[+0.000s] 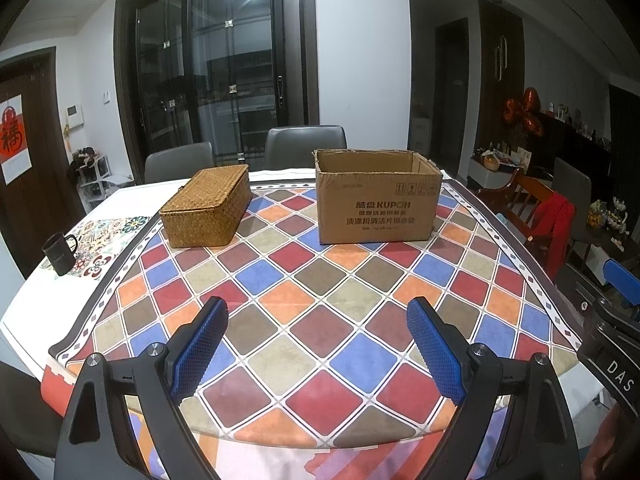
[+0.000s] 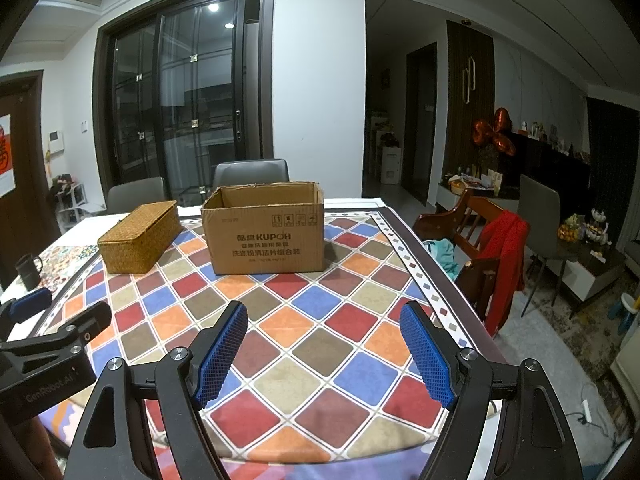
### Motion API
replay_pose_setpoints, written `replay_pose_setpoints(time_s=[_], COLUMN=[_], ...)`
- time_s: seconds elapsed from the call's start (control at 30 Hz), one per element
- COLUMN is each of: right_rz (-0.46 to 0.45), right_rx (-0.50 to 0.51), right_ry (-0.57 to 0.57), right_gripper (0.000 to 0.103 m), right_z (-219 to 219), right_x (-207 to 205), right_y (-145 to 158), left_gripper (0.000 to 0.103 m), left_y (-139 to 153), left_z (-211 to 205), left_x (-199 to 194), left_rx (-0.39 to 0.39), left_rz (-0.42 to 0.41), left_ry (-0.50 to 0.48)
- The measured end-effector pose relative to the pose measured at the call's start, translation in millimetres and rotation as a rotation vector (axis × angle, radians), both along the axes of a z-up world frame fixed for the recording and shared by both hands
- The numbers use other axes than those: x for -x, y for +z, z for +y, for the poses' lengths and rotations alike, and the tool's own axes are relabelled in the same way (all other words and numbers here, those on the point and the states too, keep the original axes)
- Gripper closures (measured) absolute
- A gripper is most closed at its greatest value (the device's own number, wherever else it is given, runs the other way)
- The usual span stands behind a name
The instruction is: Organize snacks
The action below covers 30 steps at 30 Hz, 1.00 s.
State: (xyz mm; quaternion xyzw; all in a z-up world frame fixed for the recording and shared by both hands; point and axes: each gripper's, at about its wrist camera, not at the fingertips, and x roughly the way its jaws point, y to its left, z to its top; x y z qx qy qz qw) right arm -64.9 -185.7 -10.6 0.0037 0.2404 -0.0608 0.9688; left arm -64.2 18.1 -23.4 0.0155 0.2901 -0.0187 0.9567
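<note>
The open-topped brown cardboard carton with printed lettering [image 1: 380,198] stands upright near the far middle of the table, and just to its left, apart from it, lies the rectangular woven golden wicker basket with its flat lid shut [image 1: 206,210]. No snack shows in either view; whatever the carton holds is hidden behind its front wall, so the first step is probably to reach over the rim and look in, or to lift the basket lid to make room. Both sit on the checked tablecloth of red, blue, orange and grey diamonds [image 1: 320,320], well beyond the grippers. The left gripper [image 1: 318,342] hangs over the near edge with its blue pads wide apart and nothing between them; the right gripper [image 2: 324,350] does likewise, also empty. A black mug [image 1: 60,254] at the far left edge is worth steering clear of.
</note>
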Motion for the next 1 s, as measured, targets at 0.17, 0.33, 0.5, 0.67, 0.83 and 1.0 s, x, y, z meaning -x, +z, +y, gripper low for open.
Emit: replay_pose_setpoints(time_s=[0.17, 0.33, 0.5, 0.67, 0.83, 1.0], right_rz=[0.0, 0.0, -0.002, -0.001, -0.001, -0.002], right_rx=[0.0, 0.0, 0.0, 0.0, 0.001, 0.001], right_ry=[0.0, 0.0, 0.0, 0.001, 0.0, 0.0], right_gripper=[0.024, 0.024, 0.024, 0.024, 0.024, 0.024], right_z=[0.1, -0.1, 0.0, 0.0, 0.0, 0.2], right_x=[0.0, -0.6, -0.5, -0.4, -0.4, -0.5], right_y=[-0.1, 0.4, 0.5, 0.3, 0.1, -0.1], left_gripper=[0.011, 0.012, 0.011, 0.011, 0.011, 0.01], left_y=[0.0, -0.7, -0.2, -0.2, -0.5, 0.1], left_z=[0.4, -0.2, -0.3, -0.6, -1.0, -0.9], left_x=[0.1, -0.4, -0.1, -0.3, -0.7, -0.5], left_rx=[0.003, -0.001, 0.0, -0.002, -0.001, -0.001], left_rz=[0.0, 0.001, -0.002, -0.003, -0.002, -0.002], left_ry=[0.0, -0.001, -0.001, -0.002, 0.0, -0.002])
